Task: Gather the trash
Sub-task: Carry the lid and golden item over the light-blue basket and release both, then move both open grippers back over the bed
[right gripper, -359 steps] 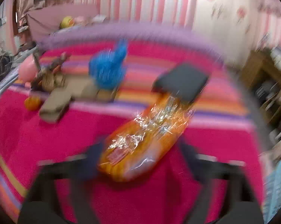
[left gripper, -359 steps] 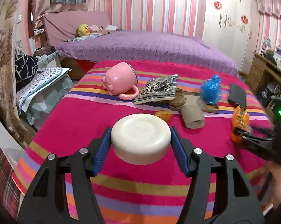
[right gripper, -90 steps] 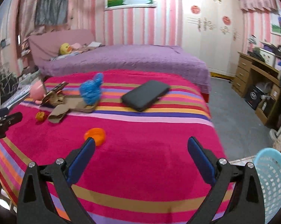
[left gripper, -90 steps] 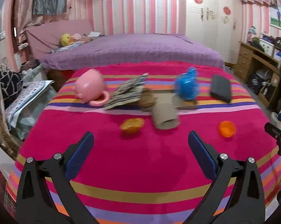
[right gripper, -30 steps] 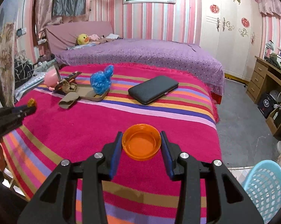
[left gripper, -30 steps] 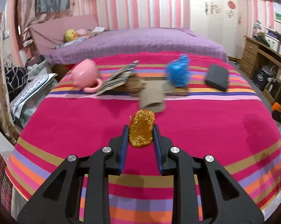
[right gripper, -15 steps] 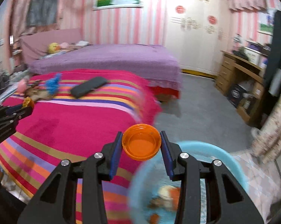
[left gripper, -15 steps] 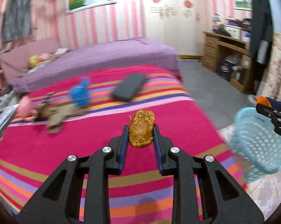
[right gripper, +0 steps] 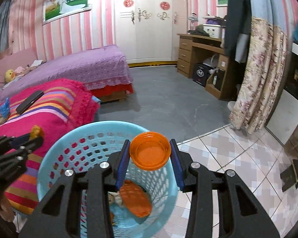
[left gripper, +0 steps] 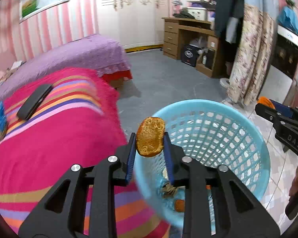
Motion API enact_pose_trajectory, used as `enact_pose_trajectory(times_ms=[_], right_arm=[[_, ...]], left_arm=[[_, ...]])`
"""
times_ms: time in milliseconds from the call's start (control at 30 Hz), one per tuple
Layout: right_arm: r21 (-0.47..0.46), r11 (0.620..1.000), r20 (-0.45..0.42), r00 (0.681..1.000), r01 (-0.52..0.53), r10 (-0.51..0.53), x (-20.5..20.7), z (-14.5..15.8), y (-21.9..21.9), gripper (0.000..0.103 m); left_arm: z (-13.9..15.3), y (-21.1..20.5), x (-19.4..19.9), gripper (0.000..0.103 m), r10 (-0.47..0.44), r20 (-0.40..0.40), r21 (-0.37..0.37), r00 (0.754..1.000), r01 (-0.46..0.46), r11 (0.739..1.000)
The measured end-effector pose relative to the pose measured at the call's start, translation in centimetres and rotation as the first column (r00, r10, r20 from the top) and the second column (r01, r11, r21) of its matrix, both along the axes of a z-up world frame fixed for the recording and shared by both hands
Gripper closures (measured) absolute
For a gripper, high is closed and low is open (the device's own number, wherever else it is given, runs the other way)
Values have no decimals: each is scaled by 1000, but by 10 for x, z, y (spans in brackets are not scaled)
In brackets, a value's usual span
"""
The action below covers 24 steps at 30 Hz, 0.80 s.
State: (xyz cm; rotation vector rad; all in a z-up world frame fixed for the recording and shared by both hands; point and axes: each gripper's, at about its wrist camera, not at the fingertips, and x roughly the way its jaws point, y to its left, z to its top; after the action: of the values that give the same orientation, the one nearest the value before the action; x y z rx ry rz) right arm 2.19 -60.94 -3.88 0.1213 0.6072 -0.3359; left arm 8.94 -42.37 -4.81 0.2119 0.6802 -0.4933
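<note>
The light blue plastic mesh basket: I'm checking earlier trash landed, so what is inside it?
Inside the light blue plastic mesh basket lies an orange wrapped packet with small scraps beside it. The tongs hide part of the bottom.

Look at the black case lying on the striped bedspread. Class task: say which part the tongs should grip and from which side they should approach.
Grip the black case across its narrow width, near the middle of its length, coming down from above. It lies flat and long on the striped bedspread, so its two long edges are probably the only sides tongs can span. Nothing crowds it.
</note>
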Motion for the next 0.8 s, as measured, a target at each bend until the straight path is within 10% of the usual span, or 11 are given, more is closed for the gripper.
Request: enact_pose_trajectory(times_ms=[133, 200, 500, 567, 800], right_arm=[[-2, 1000, -2, 1000, 14, -14, -1, -2, -6, 63], [-4, 1000, 3, 1000, 12, -12, -3, -1, -3, 63], [-9, 999, 6, 999, -39, 39, 12, 0, 21, 62], [-7, 1000, -4, 1000, -24, 24, 19, -6, 25, 18], [-25, 999, 26, 999, 28, -27, 26, 2, 45, 6]], left_arm=[[-5, -7, 10, 23, -22, -55, -11, 998, 21, 1000], [-6, 10, 14, 15, 3, -44, -19, 999, -4, 1000], [8, 88, 22, 7, 138, 76, 26, 987, -141, 990], [13, 97, 23, 6, 154, 86, 22, 984, -156, 987], [37, 143, 16, 6, 202, 107, -1, 974, -203, 979]])
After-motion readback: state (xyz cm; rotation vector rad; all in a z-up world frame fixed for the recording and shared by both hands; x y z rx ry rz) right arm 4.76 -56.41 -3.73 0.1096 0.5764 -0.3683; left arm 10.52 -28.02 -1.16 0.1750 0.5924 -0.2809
